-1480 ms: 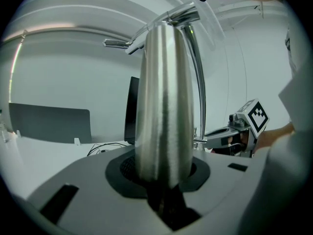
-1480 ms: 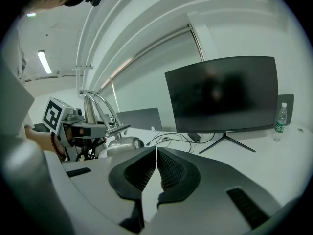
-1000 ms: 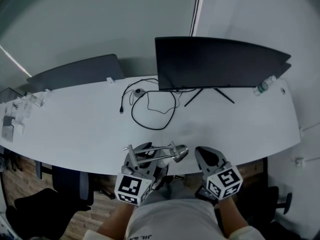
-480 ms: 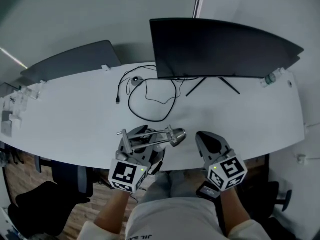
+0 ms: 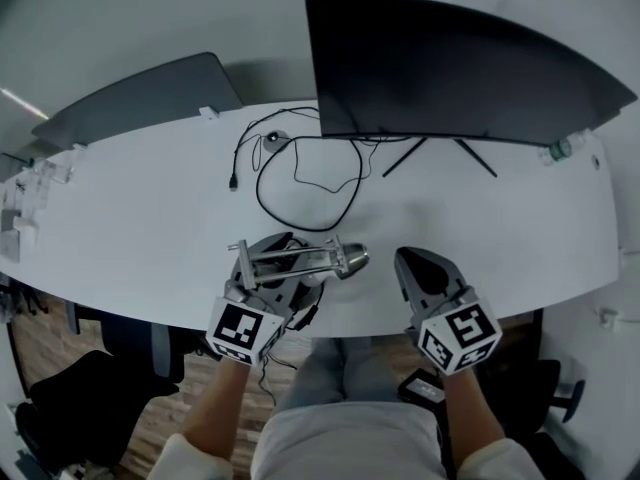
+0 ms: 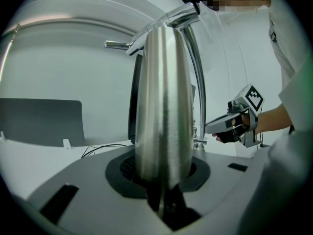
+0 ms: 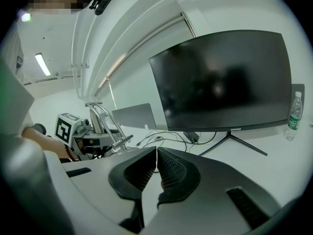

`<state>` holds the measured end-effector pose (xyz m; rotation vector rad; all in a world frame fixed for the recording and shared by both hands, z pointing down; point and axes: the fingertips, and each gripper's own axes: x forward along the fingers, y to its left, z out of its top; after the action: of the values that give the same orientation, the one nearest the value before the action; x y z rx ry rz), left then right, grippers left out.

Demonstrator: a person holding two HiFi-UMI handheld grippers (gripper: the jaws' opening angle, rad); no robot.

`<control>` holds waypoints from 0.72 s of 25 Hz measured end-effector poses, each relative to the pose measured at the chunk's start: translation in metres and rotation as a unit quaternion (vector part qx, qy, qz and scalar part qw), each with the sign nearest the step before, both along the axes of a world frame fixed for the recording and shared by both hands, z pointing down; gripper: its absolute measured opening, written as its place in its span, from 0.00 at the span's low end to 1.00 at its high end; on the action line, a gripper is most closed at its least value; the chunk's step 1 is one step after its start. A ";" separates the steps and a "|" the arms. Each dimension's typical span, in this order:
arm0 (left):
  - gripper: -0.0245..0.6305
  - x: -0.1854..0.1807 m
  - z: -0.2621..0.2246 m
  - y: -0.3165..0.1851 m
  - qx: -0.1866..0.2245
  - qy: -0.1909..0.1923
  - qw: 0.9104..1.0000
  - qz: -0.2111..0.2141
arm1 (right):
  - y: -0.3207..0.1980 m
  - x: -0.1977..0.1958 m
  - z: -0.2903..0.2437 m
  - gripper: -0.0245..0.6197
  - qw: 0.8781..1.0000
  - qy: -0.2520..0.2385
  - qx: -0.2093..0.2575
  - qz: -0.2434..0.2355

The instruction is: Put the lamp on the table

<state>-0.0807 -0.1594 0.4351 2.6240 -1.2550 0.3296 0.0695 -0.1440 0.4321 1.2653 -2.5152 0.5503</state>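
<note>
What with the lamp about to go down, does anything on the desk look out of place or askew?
Only the loose black cable: it sprawls in loops over the white table in front of the monitor, one plug end lying free. Nothing looks spilled or damaged. The lamp is in the left gripper.

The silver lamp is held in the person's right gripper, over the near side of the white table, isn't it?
Not the right one. The left gripper view shows the silver lamp clamped in the left gripper, over the near side of the white table. The right gripper is shut on nothing.
</note>
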 end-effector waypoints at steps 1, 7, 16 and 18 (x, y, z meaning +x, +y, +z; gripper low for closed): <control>0.20 -0.001 0.004 -0.001 0.000 0.003 1.000 0.002 | -0.001 -0.002 0.002 0.09 1.000 -0.001 0.000 0.000; 0.20 -0.006 0.020 -0.008 -0.004 0.005 1.000 0.016 | -0.007 -0.008 0.011 0.09 1.000 -0.009 -0.005 -0.002; 0.20 -0.013 0.041 -0.019 -0.012 0.003 1.000 0.027 | -0.004 -0.008 0.026 0.09 1.000 -0.015 -0.021 0.004; 0.20 -0.012 0.045 -0.019 -0.014 0.004 0.999 0.029 | -0.003 -0.008 0.028 0.09 1.000 -0.015 -0.024 0.004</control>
<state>-0.0931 -0.1785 0.4802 2.6398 -1.1642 0.3434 0.0614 -0.1473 0.4604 1.2590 -2.5074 0.6323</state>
